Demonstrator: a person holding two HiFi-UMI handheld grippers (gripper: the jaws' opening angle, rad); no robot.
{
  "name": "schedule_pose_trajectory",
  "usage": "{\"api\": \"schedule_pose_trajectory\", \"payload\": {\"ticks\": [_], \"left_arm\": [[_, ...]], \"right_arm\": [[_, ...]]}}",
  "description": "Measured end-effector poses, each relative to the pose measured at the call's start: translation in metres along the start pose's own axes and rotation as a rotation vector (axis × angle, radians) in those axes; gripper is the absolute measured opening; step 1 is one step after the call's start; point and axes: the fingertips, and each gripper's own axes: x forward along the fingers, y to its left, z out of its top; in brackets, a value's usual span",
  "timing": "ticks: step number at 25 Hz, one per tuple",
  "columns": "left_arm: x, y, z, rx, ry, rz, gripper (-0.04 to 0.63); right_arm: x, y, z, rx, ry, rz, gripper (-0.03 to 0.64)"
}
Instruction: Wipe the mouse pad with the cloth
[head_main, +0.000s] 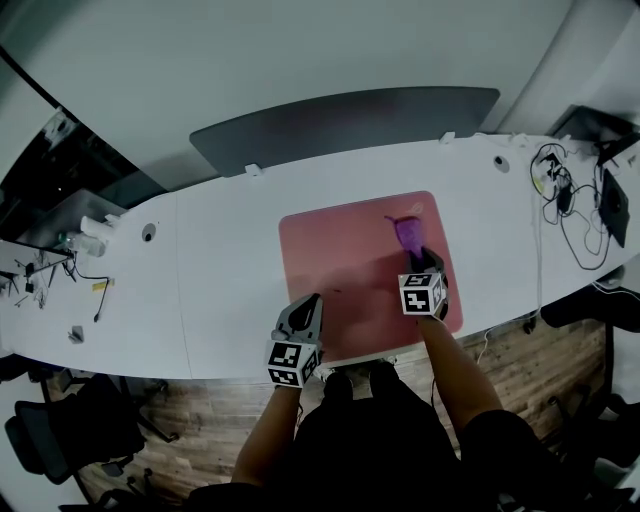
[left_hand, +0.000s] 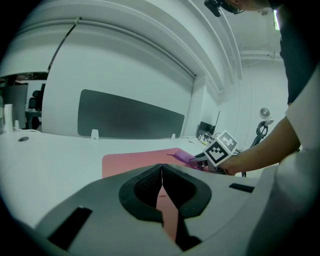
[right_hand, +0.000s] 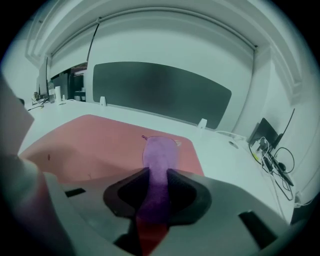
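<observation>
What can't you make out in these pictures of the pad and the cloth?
- The cloth: its gripped end is hidden between the shut jaws of the right tongs in the right gripper view. In the head view the tongs cover it.
- The dark specks on the mouse pad: too small to tell dirt from print.
- The small items at the left end of the desk, head view: too small to name.

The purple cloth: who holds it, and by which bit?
The right gripper pinches the purple cloth by its near end; the rest lies on the mouse pad.
</observation>
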Motion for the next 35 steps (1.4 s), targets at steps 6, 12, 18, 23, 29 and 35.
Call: {"api": "schedule_pose_trajectory", "payload": {"ticks": [6, 12, 18, 23, 29, 35], "left_arm": [[0.003, -0.001, 0.002, 0.012, -0.005, 0.014, 0.021], [0.003, -0.005, -0.002, 0.006, -0.004, 0.03, 0.021], [-0.004, 0.002, -0.008, -0.002, 0.003, 0.058, 0.021], [-0.015, 0.014, -0.009, 0.005, -0.007, 0.084, 0.021], [-0.036, 0.038, -0.02, 0.014, 0.013, 0.122, 0.021], [-0.06, 0.061, -0.017, -0.014, -0.027, 0.136, 0.021]], "right_arm": [[-0.001, -0.031, -0.013, 0.007, 0.017, -0.035, 0.119], [-0.002, -0.056, -0.022, 0.042, 0.04, -0.063, 0.119], [-0.003, -0.066, -0.025, 0.055, 0.03, -0.082, 0.12], [-0.011, -0.045, -0.007, 0.052, -0.027, -0.059, 0.12], [-0.035, 0.024, 0.034, 0.043, -0.121, 0.052, 0.121], [-0.052, 0.125, 0.051, -0.041, -0.141, 0.207, 0.121]]}}
